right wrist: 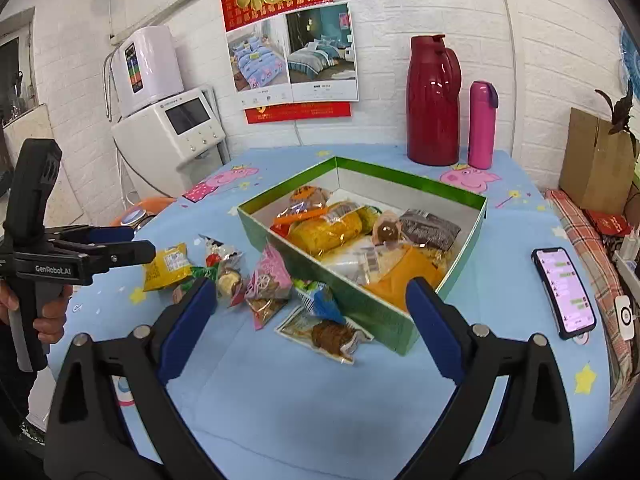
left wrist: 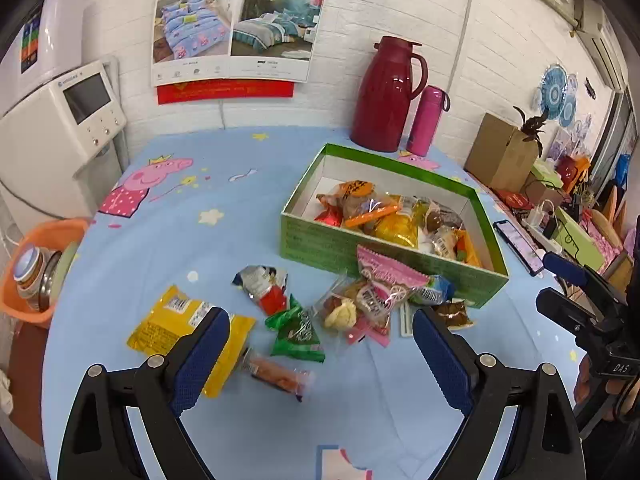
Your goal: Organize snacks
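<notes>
Blue cartoon-cloth bench (left wrist: 168, 240): I hold both claws, left claw (left wrist: 320, 344) and right claw (right wrist: 312, 308), wide and empty over loose snacks (left wrist: 344, 304) beside the green box (left wrist: 320, 248), ready to load.

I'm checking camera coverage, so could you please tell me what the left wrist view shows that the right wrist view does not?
Only the left wrist view shows the orange sausage stick near the yellow packet, and the left tongs held open. Only the right wrist view shows the whole phone and the right tongs held open. Both show the green box of snacks, red jug and pink bottle.
</notes>
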Motion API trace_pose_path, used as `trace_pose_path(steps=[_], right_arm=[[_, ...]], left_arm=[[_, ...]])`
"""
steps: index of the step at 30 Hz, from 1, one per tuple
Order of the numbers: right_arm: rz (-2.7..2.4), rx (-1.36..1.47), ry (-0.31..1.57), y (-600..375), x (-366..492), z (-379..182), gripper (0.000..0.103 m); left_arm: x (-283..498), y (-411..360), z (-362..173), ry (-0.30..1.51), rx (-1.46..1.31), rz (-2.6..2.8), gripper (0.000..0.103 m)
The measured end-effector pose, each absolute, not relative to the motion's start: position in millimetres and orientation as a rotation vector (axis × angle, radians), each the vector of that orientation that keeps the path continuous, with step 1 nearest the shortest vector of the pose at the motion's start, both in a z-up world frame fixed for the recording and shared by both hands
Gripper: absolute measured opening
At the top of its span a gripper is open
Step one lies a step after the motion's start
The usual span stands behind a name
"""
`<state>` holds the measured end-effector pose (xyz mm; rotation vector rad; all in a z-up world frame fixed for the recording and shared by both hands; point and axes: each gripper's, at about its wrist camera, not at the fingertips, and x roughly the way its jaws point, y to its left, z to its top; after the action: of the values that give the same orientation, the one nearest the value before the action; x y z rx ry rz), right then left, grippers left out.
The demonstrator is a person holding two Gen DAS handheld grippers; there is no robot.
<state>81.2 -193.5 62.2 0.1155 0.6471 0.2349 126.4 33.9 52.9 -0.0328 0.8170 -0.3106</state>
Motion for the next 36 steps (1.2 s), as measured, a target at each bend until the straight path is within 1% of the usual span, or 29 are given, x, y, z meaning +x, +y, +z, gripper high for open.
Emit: trace_pose_path(steps=[8, 16, 20, 21, 23, 24, 25, 26, 31, 33, 35, 36], right_arm=[[0.215, 0.184, 0.78, -190, 78, 16, 0.096], [0.196, 0.216, 0.827, -189, 76, -1, 0.096], [0.176, 0.217, 0.844, -193, 76, -6, 0.096], [0.171, 0.218, 0.847, -194, 77, -8, 0.096], [0.164, 0.221, 0.853, -196, 79, -10, 0.096], [0.162, 0.223, 0.858, -197, 82, -11, 0.096], [0.158, 0.228, 0.864, -199, 85, -13, 0.096], [0.159, 0.235, 0.869, -200, 88, -15, 0.095], [0.17, 0.269, 0.903, -199, 110, -26, 0.086], [0.159, 0.27, 0.915, -196, 118, -30, 0.076], [0.153, 0.275, 0.916, -195, 123, -33, 0.072], [0.14, 0.27, 0.905, -195, 124, -33, 0.068]], left_arm=[[123, 44, 31, 0.837, -0.031, -0.347, 0.095], [161, 8, 15, 0.839, 0.071, -0.405, 0.095], [180, -10, 0, 0.871, 0.122, -0.437, 0.094], [184, -13, -5, 0.888, 0.132, -0.438, 0.092], [186, -13, -14, 0.92, 0.122, -0.453, 0.083], [186, -11, -18, 0.936, 0.109, -0.466, 0.071], [184, -10, -21, 0.938, 0.104, -0.478, 0.062], [180, -9, -22, 0.937, 0.105, -0.48, 0.061], [158, -2, -22, 0.93, 0.081, -0.512, 0.06], [149, -1, -23, 0.928, 0.084, -0.53, 0.06], [142, -1, -22, 0.926, 0.092, -0.538, 0.06], [139, -2, -22, 0.925, 0.098, -0.542, 0.06]])
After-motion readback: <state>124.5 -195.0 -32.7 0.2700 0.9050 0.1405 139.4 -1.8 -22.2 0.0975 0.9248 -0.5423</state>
